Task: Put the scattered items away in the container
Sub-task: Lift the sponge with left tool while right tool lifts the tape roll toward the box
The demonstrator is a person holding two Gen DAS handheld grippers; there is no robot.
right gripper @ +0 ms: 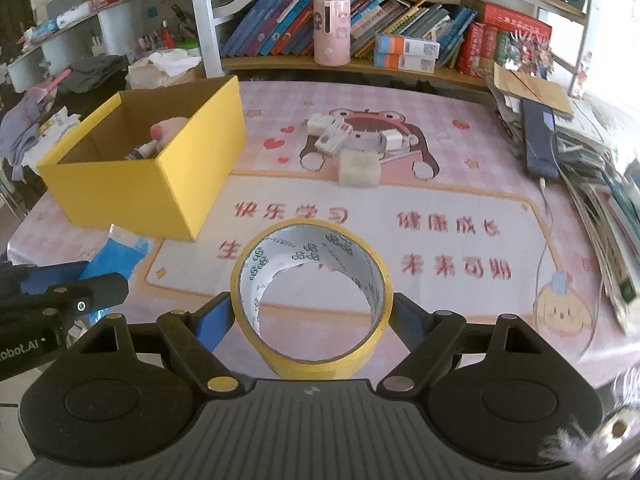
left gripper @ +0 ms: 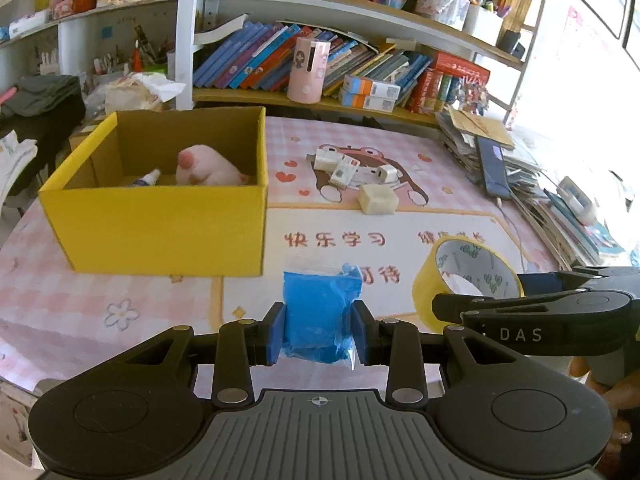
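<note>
Grippers both loaded: we see the left gripper clamped narrow on a blue packet, the right gripper spread wide around a yellow tape roll. Only the left view shows the plush toy fully inside the yellow box.

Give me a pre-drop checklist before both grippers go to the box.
1. Left gripper shut on the blue packet: ok.
2. Right gripper clamps the tape roll: ok, pads on both sides.
3. Yellow box open on top: ok.
4. Room in the box beside the pink toy and small bottle: ok.
5. Grippers clear of each other: cannot tell, they sit close side by side.
6. White blocks still on the mat: not ok, left to tidy.
</note>
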